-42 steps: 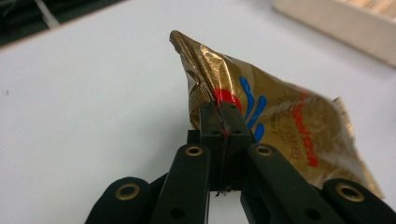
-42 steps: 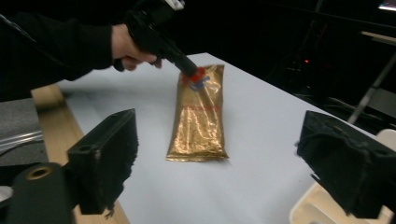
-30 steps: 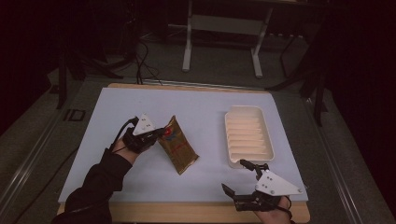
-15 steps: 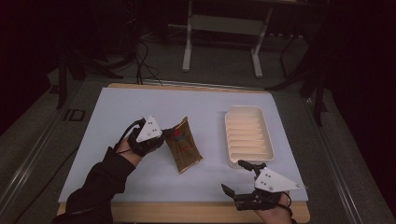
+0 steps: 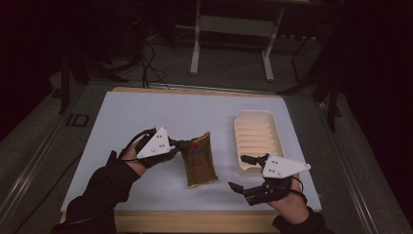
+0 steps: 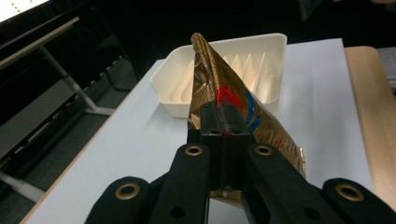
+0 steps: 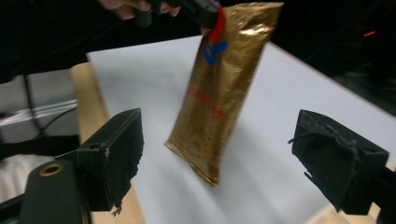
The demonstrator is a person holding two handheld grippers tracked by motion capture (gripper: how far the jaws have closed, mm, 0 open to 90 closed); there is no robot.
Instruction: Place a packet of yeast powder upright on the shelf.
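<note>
A gold foil packet [image 5: 200,160] with red and blue print hangs over the middle of the white table. My left gripper [image 5: 184,145] is shut on its left edge; in the left gripper view both jaws clamp the gold foil packet [image 6: 233,100] near the red mark, where the left gripper [image 6: 225,125] closes. In the right gripper view the gold foil packet [image 7: 223,84] hangs lifted, its lower corner above the surface. My right gripper [image 5: 242,172] is open near the table's front right, jaws wide apart, and the right gripper [image 7: 217,149] has nothing between its jaws.
A cream ribbed tray [image 5: 258,140] stands empty right of the packet, also seen as the cream ribbed tray [image 6: 261,77]. The white mat lies on a wooden table [image 5: 195,220]. A desk frame [image 5: 231,36] and cables stand on the floor beyond.
My left gripper has carried the packet rightward toward the table's middle and swung it more upright. The right gripper has barely moved.
</note>
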